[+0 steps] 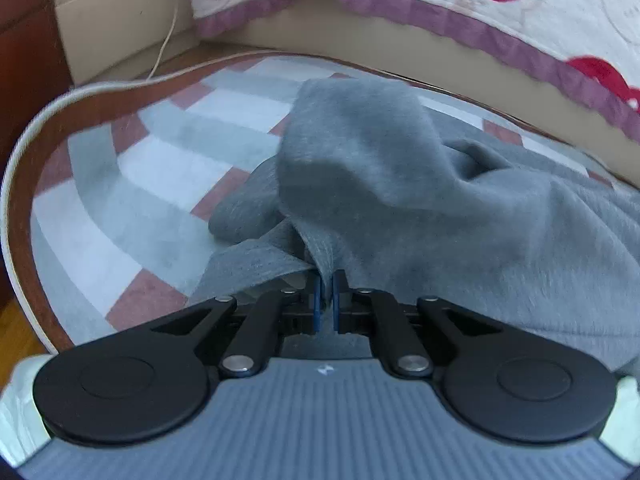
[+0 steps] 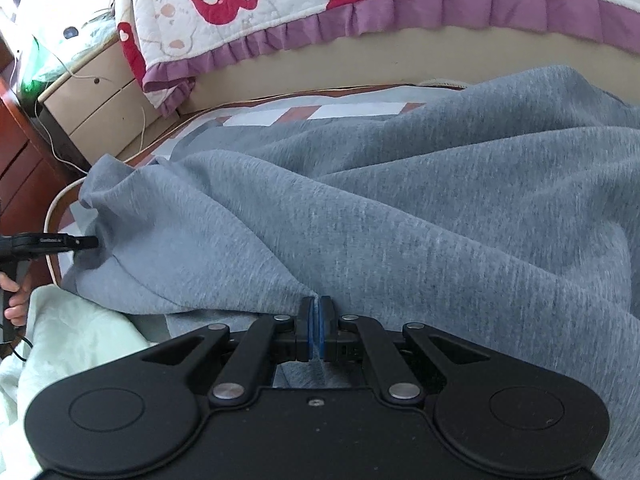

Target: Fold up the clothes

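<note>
A grey fleece garment (image 1: 400, 168) lies bunched over a checked rug (image 1: 132, 184). My left gripper (image 1: 326, 280) is shut on a fold of its edge, which rises in a hump just beyond the blue pads. In the right wrist view the same grey garment (image 2: 400, 208) spreads wide across the rug. There my right gripper (image 2: 318, 304) is shut on another part of its near edge. At the far left of that view, the left gripper (image 2: 94, 242) pinches a corner of the cloth, with a hand (image 2: 16, 296) on its handle.
A bed with a white quilt (image 2: 280, 4) with red bears and a purple frill runs along the back. A beige nightstand (image 2: 92, 92) with cables stands at the left. A pale green cloth (image 2: 72, 344) lies near the right gripper. The rug's brown border (image 1: 44, 136) curves left.
</note>
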`<control>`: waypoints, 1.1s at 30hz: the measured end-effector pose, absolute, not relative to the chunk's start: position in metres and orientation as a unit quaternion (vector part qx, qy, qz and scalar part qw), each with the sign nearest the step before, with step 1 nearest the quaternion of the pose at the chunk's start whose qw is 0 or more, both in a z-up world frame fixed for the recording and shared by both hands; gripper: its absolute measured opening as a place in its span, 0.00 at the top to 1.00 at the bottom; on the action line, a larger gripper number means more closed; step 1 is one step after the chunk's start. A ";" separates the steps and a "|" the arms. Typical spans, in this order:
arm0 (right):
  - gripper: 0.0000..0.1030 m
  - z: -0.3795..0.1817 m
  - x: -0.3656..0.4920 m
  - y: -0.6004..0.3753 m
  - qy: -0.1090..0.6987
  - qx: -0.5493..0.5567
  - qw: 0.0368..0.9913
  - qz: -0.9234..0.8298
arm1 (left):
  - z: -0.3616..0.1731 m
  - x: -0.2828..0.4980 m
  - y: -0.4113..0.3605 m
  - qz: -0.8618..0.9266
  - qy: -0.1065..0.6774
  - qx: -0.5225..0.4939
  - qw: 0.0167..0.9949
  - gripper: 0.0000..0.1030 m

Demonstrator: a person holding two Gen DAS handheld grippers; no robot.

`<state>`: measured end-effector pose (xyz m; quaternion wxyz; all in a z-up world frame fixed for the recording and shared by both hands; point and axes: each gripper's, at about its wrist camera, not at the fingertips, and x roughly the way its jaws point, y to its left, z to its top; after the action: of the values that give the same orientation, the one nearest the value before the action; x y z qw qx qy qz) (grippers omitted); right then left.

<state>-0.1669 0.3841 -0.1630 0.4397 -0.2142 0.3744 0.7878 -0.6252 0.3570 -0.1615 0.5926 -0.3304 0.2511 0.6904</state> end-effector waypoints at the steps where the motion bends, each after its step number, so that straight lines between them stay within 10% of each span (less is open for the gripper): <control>1: 0.97 -0.163 -0.166 0.384 0.374 -0.215 0.440 0.788 | -0.163 -0.623 0.358 0.689 0.254 -0.332 0.593 0.84; 5: 0.97 -0.163 -0.167 0.384 0.374 -0.215 0.440 0.787 | -0.172 -0.618 0.371 0.704 0.272 -0.325 0.570 0.39; 11: 0.97 -0.163 -0.171 0.384 0.365 -0.226 0.442 0.788 | -0.186 -0.611 0.377 0.681 0.302 -0.348 0.569 0.44; 15: 0.97 -0.163 -0.174 0.383 0.355 -0.236 0.444 0.788 | -0.181 -0.596 0.358 0.677 0.337 -0.318 0.571 0.95; 33: 0.98 -0.093 -0.177 0.348 0.249 -0.148 0.388 0.875 | -0.177 -0.586 0.353 0.685 0.318 -0.293 0.586 0.68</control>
<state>-0.1774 0.3481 -0.0934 0.3884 -0.1480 0.2487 0.8749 -0.5855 0.3528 -0.1770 0.5862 -0.2927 0.3179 0.6853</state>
